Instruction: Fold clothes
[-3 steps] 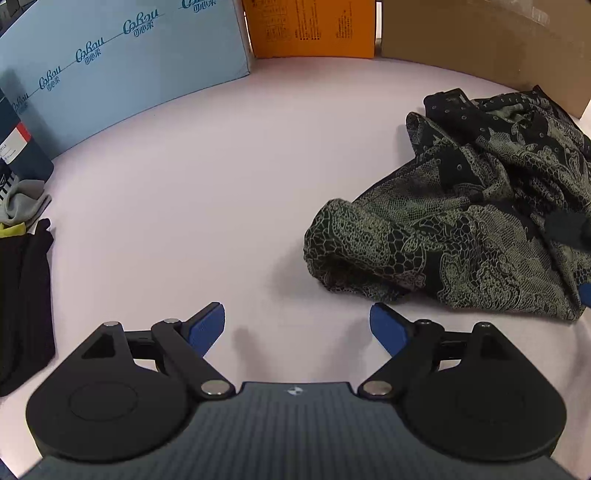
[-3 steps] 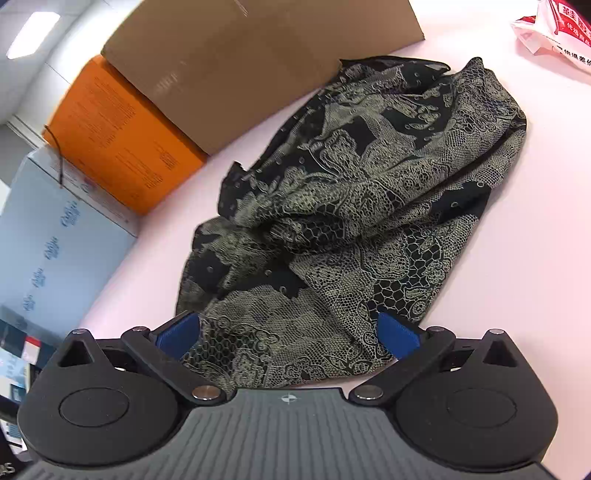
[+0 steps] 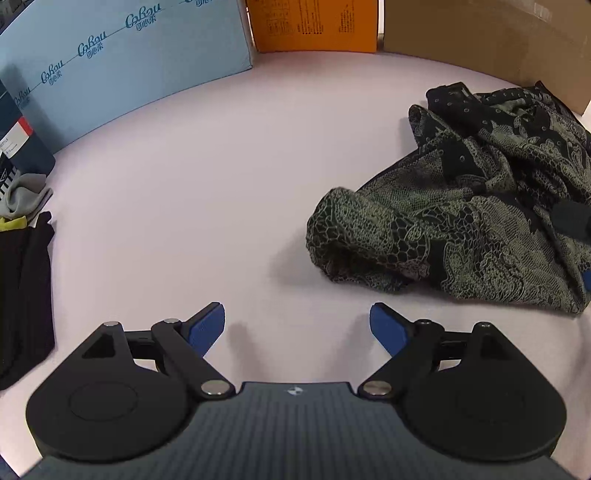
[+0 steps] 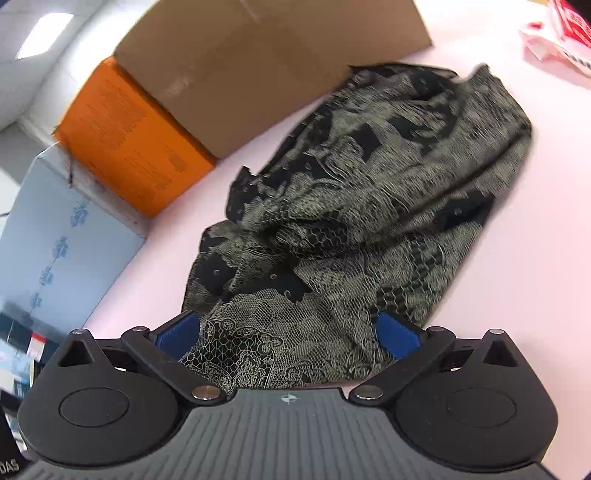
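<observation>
A crumpled black garment with a pale green lace-like print (image 3: 461, 206) lies in a heap on the pale pink table, at the right of the left wrist view. My left gripper (image 3: 297, 325) stands open over bare table, a short way left of and nearer than the heap. In the right wrist view the same garment (image 4: 362, 221) fills the middle. My right gripper (image 4: 288, 332) is open, its blue pads on either side of the garment's near edge, with cloth lying between them. Part of the right gripper (image 3: 570, 218) shows dark at the garment's right edge.
A light blue box (image 3: 122, 74), an orange box (image 3: 314, 26) and a brown cardboard box (image 3: 498, 44) line the far side of the table. Dark folded clothes (image 3: 22, 295) and a grey cloth (image 3: 26, 194) lie at the left edge. A red and white packet (image 4: 561, 40) sits at far right.
The right wrist view has tilted and blurred slightly, and the garment's near edge now sits a little deeper between the right gripper's pads. The left gripper has barely moved.
</observation>
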`<state>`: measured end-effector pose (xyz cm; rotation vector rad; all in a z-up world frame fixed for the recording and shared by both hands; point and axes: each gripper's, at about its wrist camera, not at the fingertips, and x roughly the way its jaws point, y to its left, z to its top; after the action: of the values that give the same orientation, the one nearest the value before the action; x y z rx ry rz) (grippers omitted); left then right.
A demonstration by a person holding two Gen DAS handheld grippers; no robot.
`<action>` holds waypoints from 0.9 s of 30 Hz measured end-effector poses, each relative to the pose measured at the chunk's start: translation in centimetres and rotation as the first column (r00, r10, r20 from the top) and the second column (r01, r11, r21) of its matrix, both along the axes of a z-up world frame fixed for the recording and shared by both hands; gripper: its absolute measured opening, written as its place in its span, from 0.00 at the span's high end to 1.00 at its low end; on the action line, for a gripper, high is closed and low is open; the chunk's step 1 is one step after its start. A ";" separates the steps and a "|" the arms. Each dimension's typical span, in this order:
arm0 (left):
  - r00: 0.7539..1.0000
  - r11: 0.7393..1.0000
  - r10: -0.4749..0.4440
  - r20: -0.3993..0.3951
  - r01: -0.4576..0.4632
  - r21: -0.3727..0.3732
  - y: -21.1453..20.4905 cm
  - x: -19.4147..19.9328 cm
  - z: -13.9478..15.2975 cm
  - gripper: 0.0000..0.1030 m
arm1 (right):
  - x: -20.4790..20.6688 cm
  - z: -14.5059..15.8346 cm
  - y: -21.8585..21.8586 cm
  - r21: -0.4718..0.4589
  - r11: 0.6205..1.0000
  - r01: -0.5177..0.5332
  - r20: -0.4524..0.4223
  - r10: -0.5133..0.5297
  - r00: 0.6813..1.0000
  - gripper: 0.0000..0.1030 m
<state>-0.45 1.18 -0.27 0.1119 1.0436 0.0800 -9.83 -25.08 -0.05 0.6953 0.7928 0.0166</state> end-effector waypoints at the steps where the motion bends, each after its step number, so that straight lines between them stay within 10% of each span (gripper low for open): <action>1: 1.000 1.000 0.006 0.000 -0.006 0.000 0.2 -0.2 0.1 0.18 | 0.3 0.3 0.1 -0.029 1.000 -0.007 0.012 0.008 1.000 0.00; 14: 0.994 0.994 0.110 -0.005 -0.110 0.004 1.8 -0.8 0.5 0.18 | 4.3 4.0 0.8 -0.396 0.916 -0.069 0.140 0.134 0.981 0.00; 25: 0.988 0.988 0.154 0.023 -0.154 0.006 2.6 -2.1 0.8 0.18 | 10.6 0.1 1.0 -0.691 0.680 -0.246 0.066 0.398 0.915 0.00; 27: 0.986 0.986 0.164 0.028 -0.164 0.013 2.9 -2.4 0.9 0.18 | 11.3 -0.5 1.4 -0.694 0.659 -0.290 0.040 0.438 0.898 0.18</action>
<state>-2.85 4.05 0.61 0.0381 1.0247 0.2379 1.45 -23.67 -0.54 -0.1800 0.6607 0.1605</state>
